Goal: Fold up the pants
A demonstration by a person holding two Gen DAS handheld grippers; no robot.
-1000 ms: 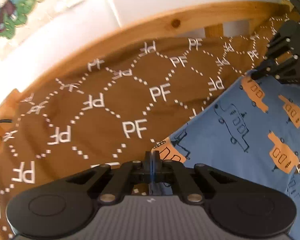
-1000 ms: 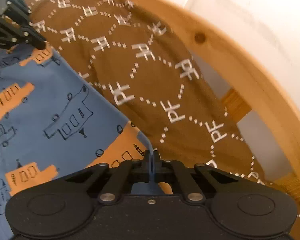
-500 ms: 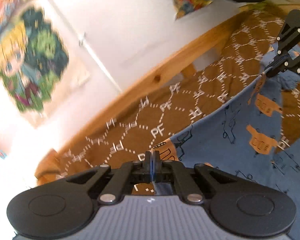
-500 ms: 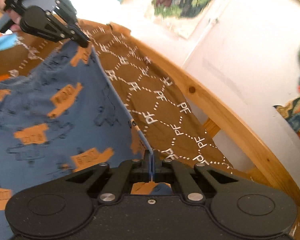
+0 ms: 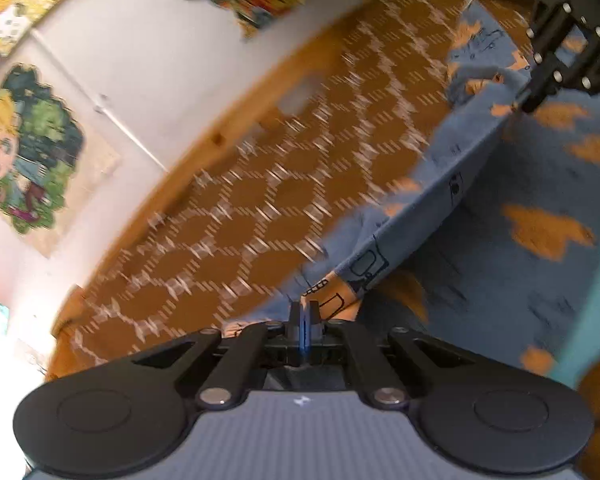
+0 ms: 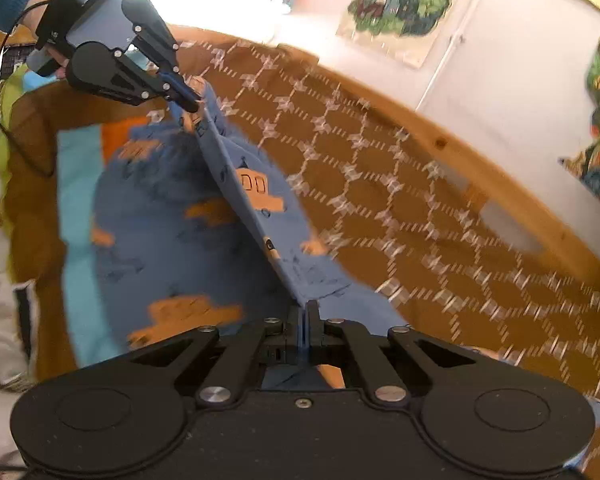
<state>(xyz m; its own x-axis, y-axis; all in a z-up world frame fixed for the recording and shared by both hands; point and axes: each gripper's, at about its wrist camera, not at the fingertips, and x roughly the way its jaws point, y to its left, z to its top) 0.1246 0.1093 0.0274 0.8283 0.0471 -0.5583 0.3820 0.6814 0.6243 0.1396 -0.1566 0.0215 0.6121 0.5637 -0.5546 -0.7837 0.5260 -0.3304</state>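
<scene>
Left wrist view: left gripper clenched on the edge of the blue pants with the orange vehicle print. Fabric edge runs taut up and right to the right gripper, also pinched on it. Pants hang above the brown patterned bedspread; wooden bed rail and wall posters behind, heavily blurred. Right wrist view: left gripper at upper left, held by a hand in a blue sleeve; right gripper clamps the near end. A light-blue band, probably the waistband, lies left.
</scene>
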